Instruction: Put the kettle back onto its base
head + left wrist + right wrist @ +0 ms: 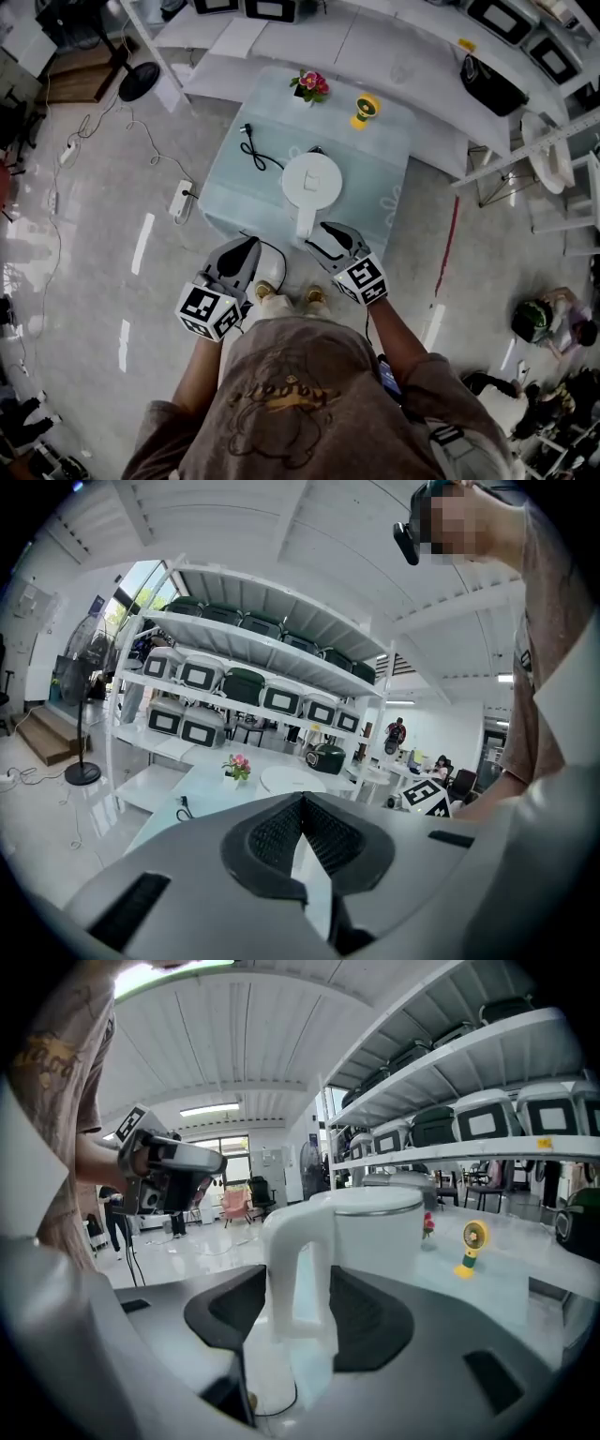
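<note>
The white kettle (pixel 312 181) stands on the pale green table (pixel 246 202), its handle (pixel 306 223) pointing toward me. Whatever is under it is hidden, so no base shows. In the right gripper view the kettle (pixel 384 1232) fills the middle, and its handle (pixel 298 1269) stands between the jaws of my right gripper (pixel 298 1312), which are open and not pressing on it. My right gripper (pixel 319 234) sits at the table's near edge. My left gripper (pixel 249 246) hovers left of it, off the table, shut on nothing, with its fingertips (pixel 281 832) meeting.
A black cord with a plug (pixel 255 152) lies left of the kettle. A small flower pot (pixel 311 86) and a yellow toy fan (pixel 365 109) stand at the table's far edge. A power strip (pixel 181 197) lies on the floor at left. White shelves (pixel 234 682) hold several appliances behind.
</note>
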{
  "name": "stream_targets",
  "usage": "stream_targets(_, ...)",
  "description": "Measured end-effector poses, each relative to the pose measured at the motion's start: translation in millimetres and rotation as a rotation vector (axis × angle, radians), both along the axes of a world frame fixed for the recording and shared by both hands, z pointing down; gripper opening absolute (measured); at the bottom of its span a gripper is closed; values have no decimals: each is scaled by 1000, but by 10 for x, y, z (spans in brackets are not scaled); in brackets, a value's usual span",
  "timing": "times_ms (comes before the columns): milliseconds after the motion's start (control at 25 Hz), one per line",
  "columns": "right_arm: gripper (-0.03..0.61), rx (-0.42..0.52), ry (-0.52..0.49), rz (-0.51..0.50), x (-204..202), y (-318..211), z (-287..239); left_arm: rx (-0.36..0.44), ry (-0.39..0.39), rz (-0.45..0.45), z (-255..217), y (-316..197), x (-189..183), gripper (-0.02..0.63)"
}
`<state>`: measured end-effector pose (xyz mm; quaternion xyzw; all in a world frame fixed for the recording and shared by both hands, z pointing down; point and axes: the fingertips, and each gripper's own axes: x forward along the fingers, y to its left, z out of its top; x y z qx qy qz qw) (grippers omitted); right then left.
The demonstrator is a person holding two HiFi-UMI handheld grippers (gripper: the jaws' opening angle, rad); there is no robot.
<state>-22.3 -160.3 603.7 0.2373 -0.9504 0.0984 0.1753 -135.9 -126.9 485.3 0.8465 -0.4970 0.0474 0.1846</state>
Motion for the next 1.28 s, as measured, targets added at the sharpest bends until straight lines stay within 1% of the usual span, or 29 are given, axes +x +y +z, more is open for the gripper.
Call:
stream_targets(360, 207, 62, -87, 171, 464, -59, -834, 45, 31, 66, -219, -128, 171, 21)
stream_targets(560, 191, 94, -112, 244, 667, 6, -1217, 89, 46, 76, -426, -157, 222, 21)
stream_targets(800, 124, 103, -137, 347, 876, 89, -1457, 144, 46, 61, -627, -176, 234, 21)
stream_targets(920, 76, 116, -148, 377, 913, 134, -1537, 164, 46, 45, -647, -186, 213, 21)
stream_targets(1000, 49, 126, -146, 386, 920, 153, -1573, 166, 43, 38, -630, -181, 201, 21)
stream_targets(1120, 7, 136, -150, 413, 957, 158, -1572, 159, 17, 30, -546, -156, 178, 21)
stream_targets(1200, -6, 137, -153, 434, 974, 154, -1539, 153, 8, 22, -486, -140, 140, 21)
stream_targets(1280, -6, 131, -151, 445, 966, 152, -1485, 149, 1, 11, -428, -131, 94, 21)
